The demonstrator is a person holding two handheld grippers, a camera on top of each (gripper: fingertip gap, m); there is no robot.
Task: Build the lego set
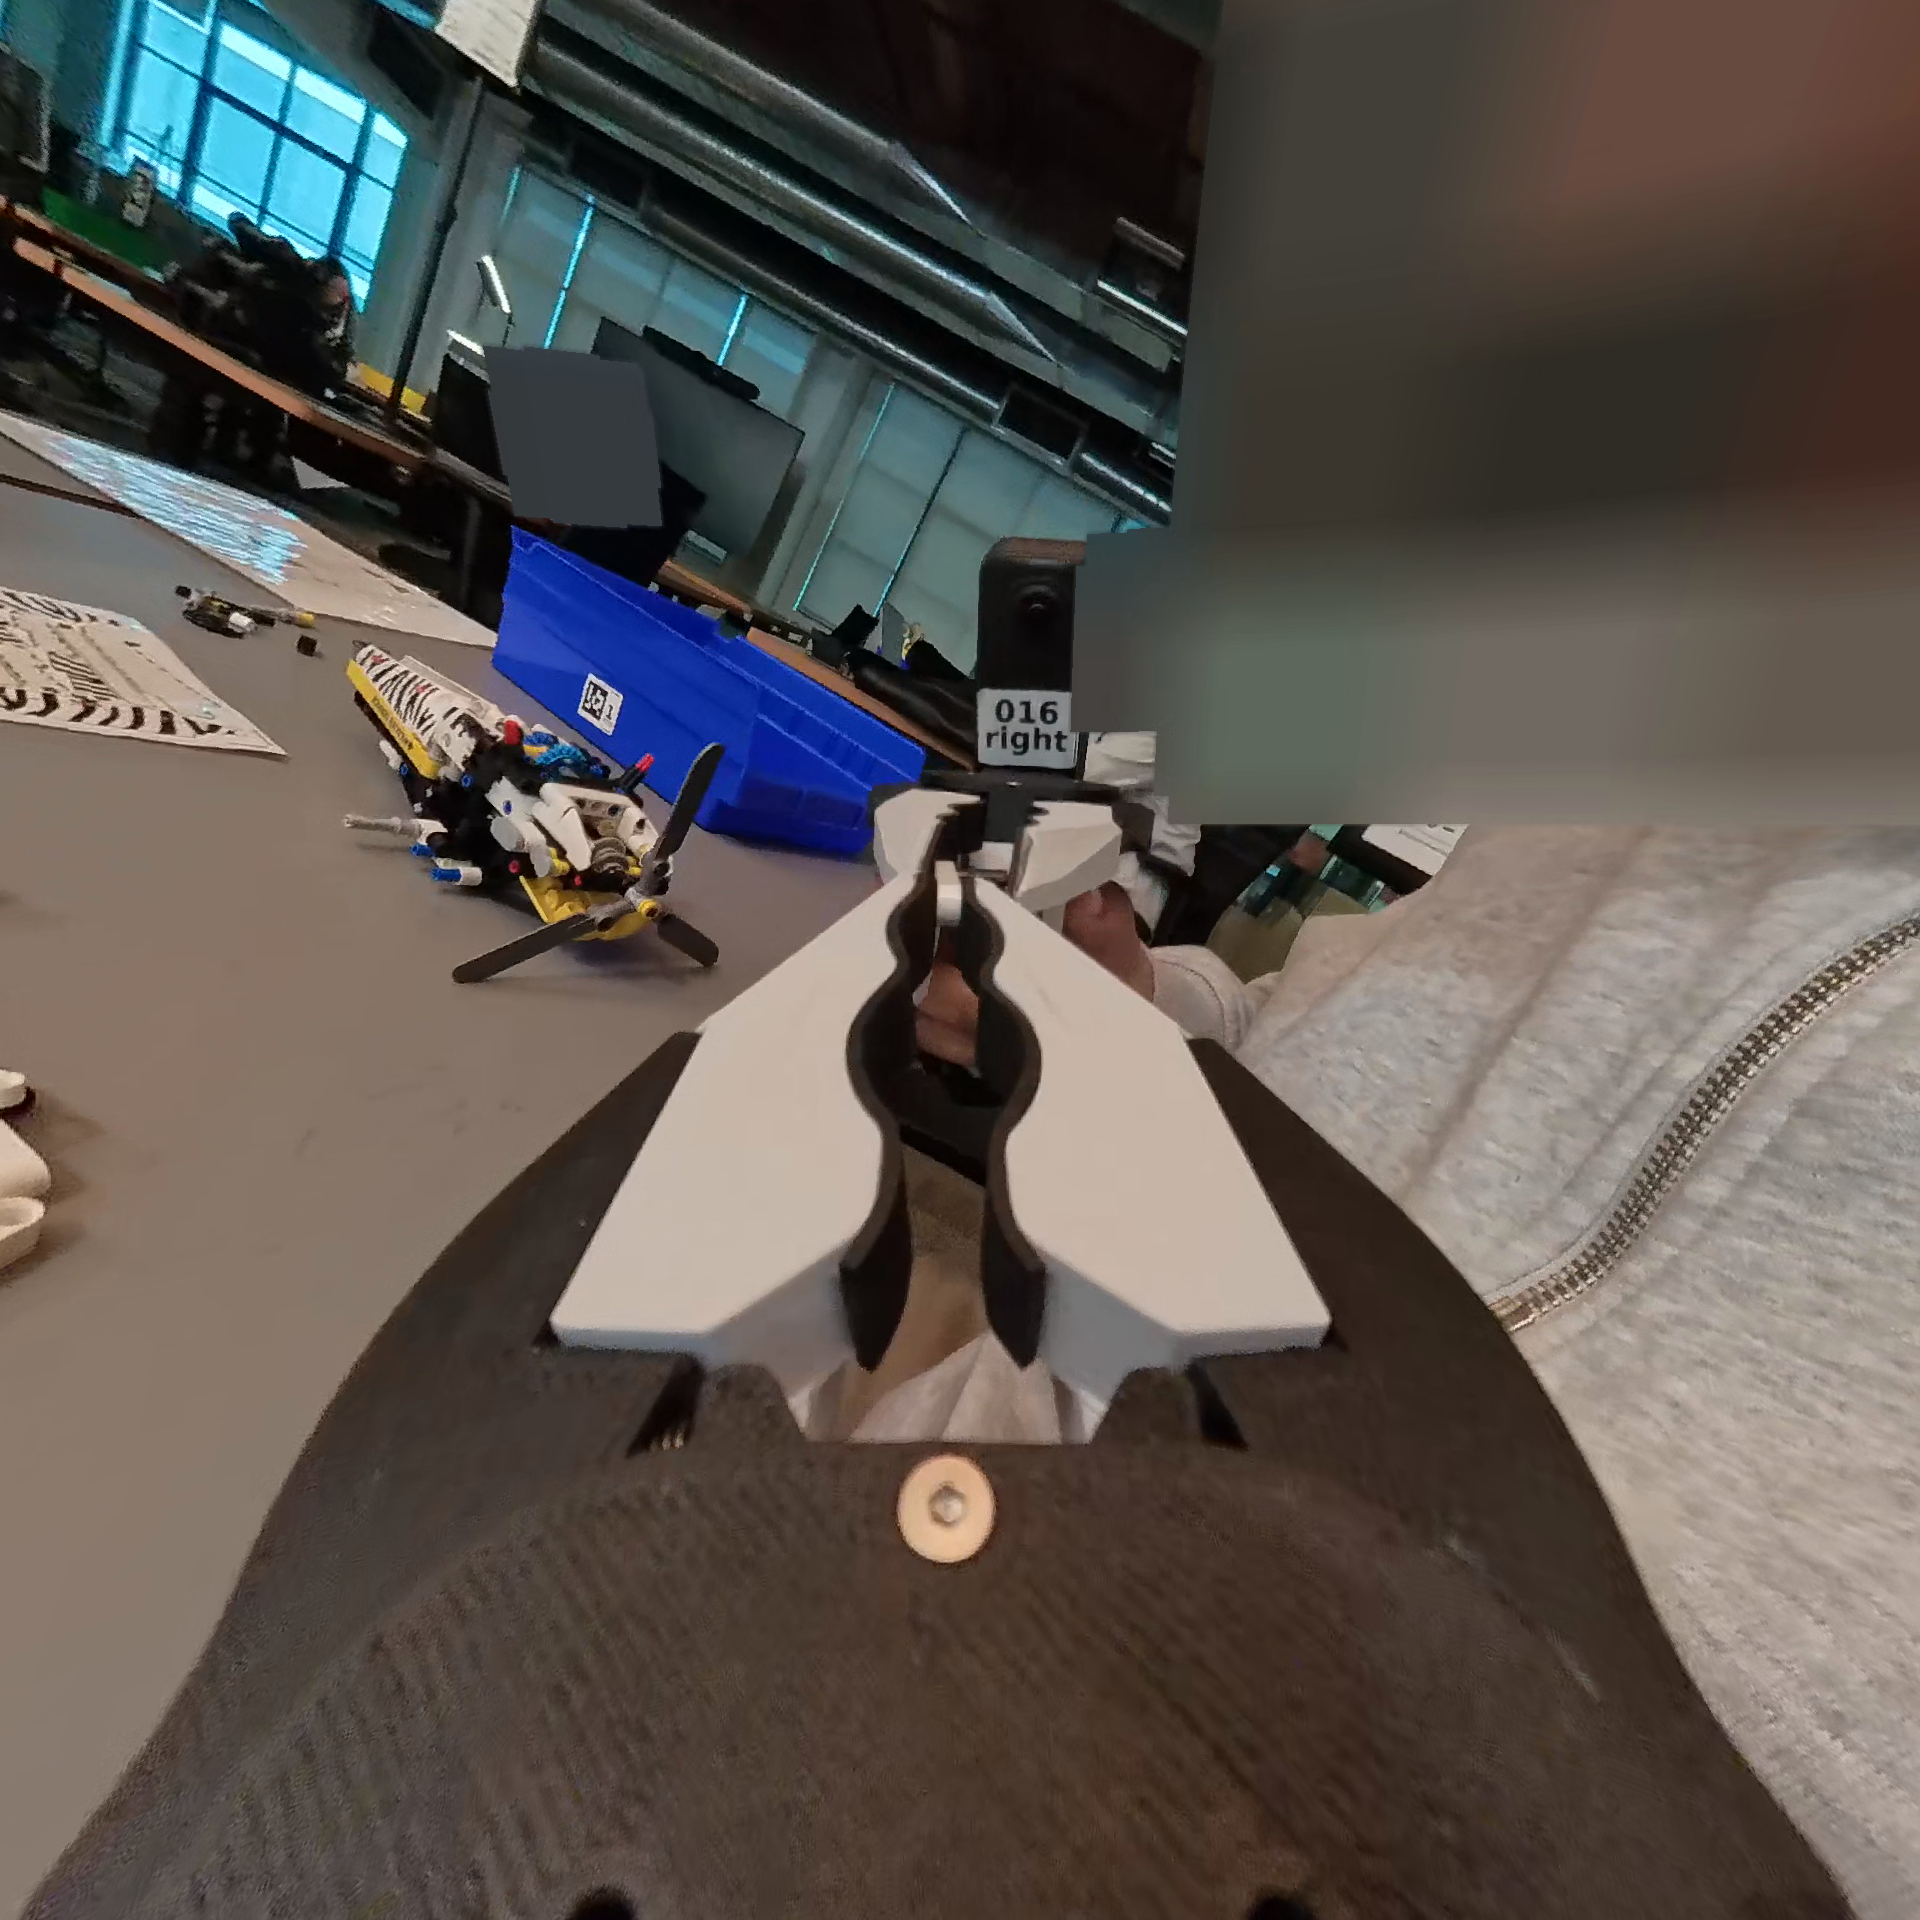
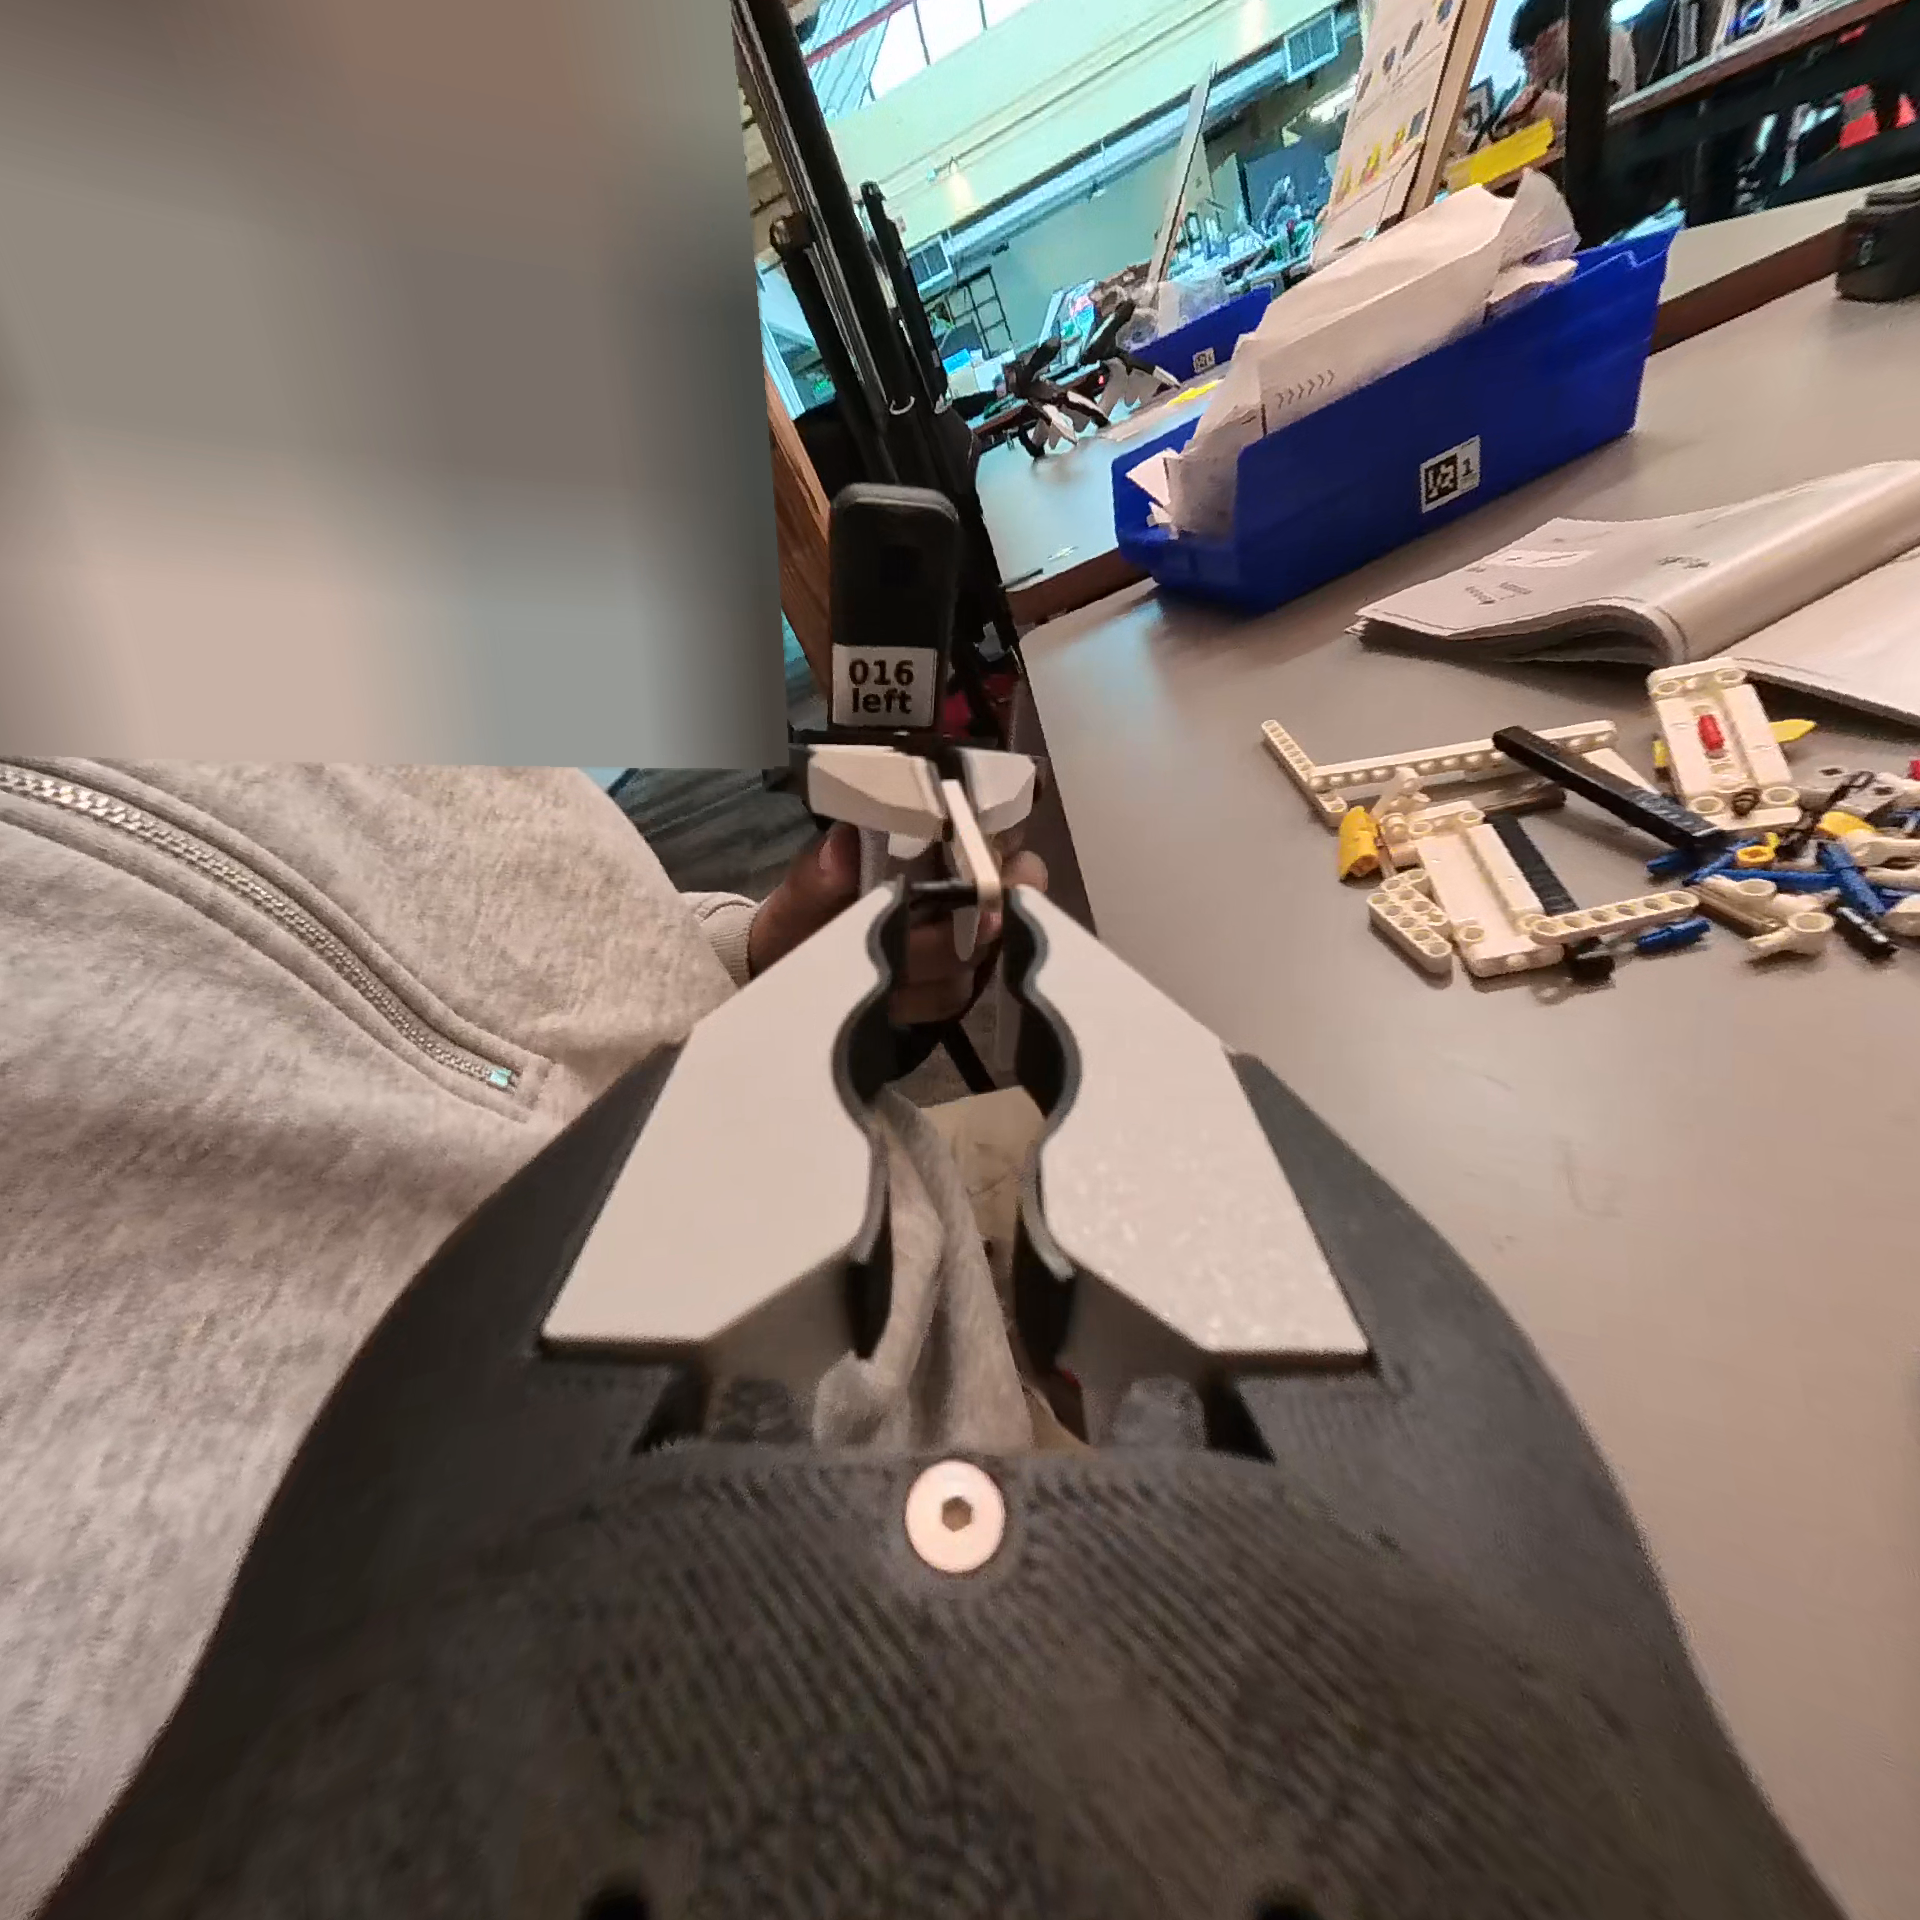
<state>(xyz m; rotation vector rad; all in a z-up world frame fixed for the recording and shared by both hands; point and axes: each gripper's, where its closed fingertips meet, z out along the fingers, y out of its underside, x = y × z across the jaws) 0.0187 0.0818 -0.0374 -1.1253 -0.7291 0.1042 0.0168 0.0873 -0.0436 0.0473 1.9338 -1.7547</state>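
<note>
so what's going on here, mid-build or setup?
Mid-build, it seems. A person in a grey zip hoodie holds both tools tip to tip in the air off the table's edge. The left hand-held gripper pinches a small white lego piece; the right hand-held gripper meets it, a black pin at its tips. The half-built plane and loose parts lie untouched on the table.

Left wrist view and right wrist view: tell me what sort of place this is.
Probably a large shared workshop or lab hall. High up run exposed ducts beside tall windows, long grey worktables stretch away, and blue parts bins stand on them, with a half-built lego plane and loose lego pieces.
</note>
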